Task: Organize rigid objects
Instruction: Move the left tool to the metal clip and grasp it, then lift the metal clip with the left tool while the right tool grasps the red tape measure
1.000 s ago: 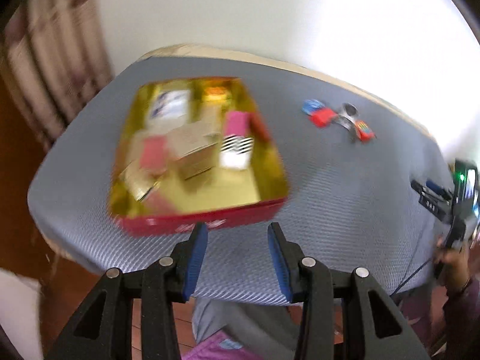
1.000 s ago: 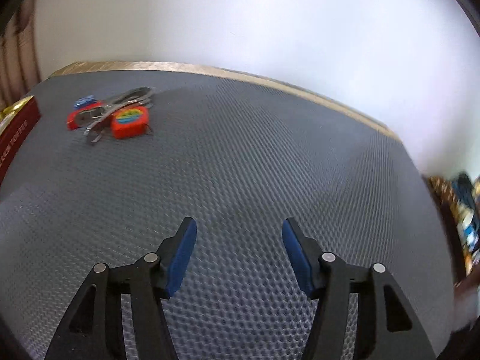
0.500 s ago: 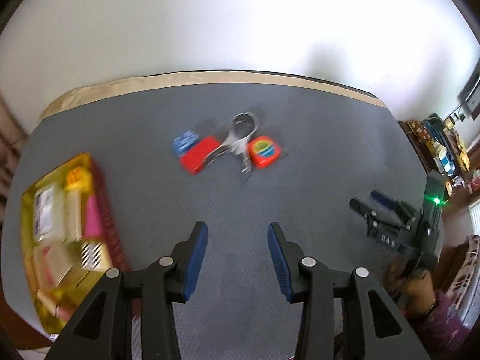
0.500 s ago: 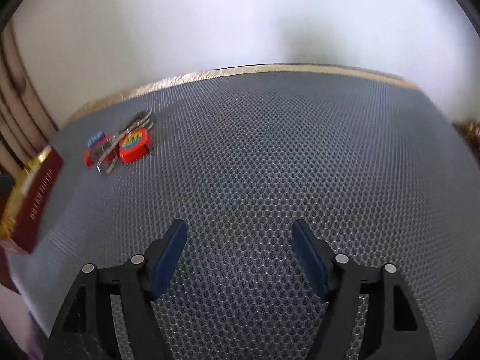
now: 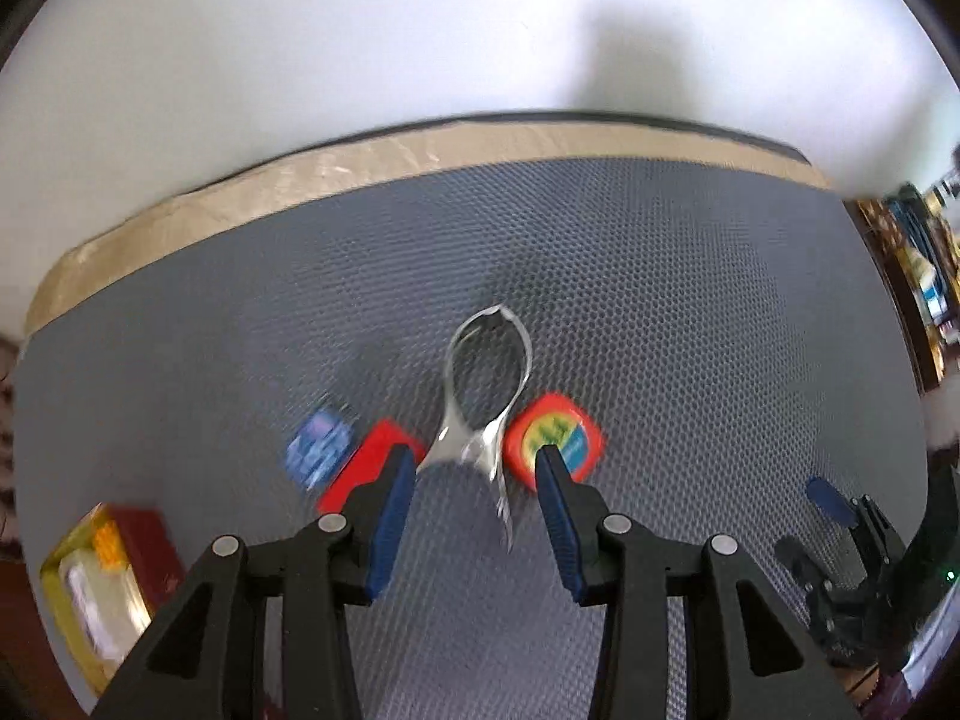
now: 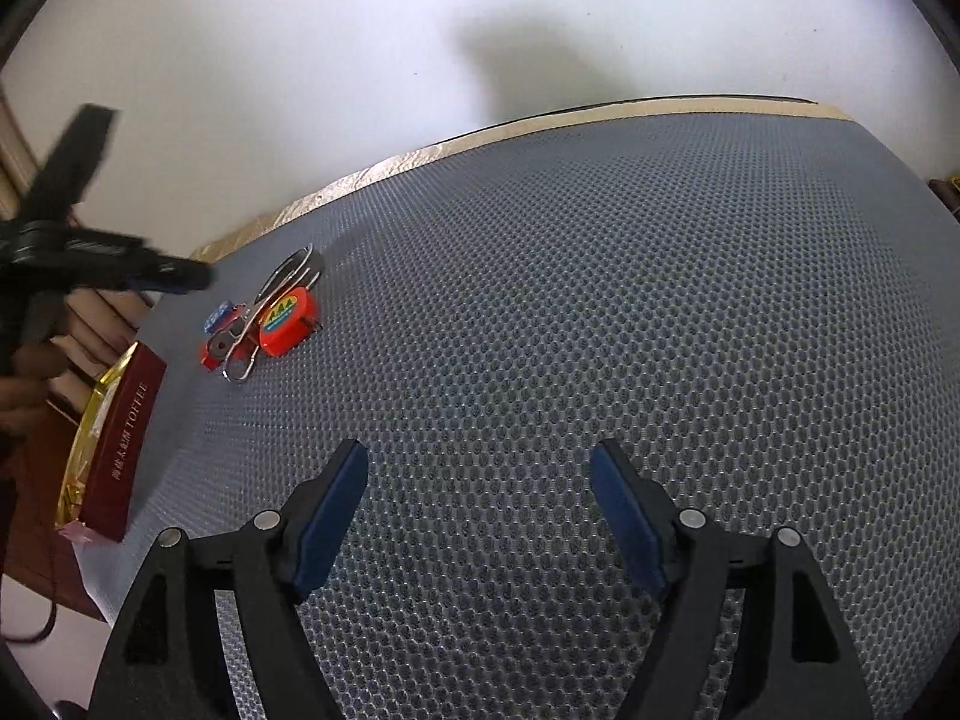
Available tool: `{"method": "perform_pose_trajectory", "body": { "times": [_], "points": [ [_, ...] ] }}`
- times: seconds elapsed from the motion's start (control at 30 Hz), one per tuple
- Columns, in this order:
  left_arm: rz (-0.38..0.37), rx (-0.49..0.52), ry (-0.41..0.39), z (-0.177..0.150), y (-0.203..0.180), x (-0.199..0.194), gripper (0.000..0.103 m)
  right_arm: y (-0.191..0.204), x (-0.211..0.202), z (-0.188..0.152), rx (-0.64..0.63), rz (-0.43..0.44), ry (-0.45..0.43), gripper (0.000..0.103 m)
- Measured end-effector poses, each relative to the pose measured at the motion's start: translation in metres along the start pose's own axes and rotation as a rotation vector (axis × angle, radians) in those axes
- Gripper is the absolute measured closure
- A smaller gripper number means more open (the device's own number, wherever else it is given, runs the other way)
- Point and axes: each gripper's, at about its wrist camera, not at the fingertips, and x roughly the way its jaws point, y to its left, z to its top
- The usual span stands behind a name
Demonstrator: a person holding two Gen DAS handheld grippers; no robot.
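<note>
Grey mesh tabletop (image 6: 600, 300): tape measure (image 6: 287, 317), metal clip (image 5: 489, 384) clustered. Left gripper (image 5: 474, 501) fingers apart, empty, above; right gripper (image 6: 479, 510) fingers opening, empty.

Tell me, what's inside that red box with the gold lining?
The red box sits open at the table's edge. The left wrist view shows an orange item and a white packet inside, both blurry. The rest is cut off, and the right wrist view shows only its side.
</note>
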Motion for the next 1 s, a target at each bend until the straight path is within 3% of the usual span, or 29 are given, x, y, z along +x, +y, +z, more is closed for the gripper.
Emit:
{"method": "perform_pose_trajectory", "body": {
  "times": [0.2, 0.6, 0.8, 1.0],
  "points": [
    [-0.017, 0.026, 0.084, 0.029, 0.006, 0.044, 0.061, -0.009, -0.006, 0.001, 0.021, 0.026, 0.002, 0.028],
    [-0.066, 0.046, 0.169, 0.045, 0.009, 0.08, 0.06, -0.012, -0.008, 0.003, 0.03, 0.042, 0.007, 0.025],
    [-0.028, 0.052, 0.111, 0.041, 0.006, 0.081, 0.061, -0.01, -0.008, 0.003, 0.026, 0.04, 0.009, 0.023],
    [-0.074, -0.042, 0.056, 0.013, 0.007, 0.059, 0.062, -0.007, -0.006, 0.002, 0.023, 0.033, 0.008, 0.022]
  ]
}}
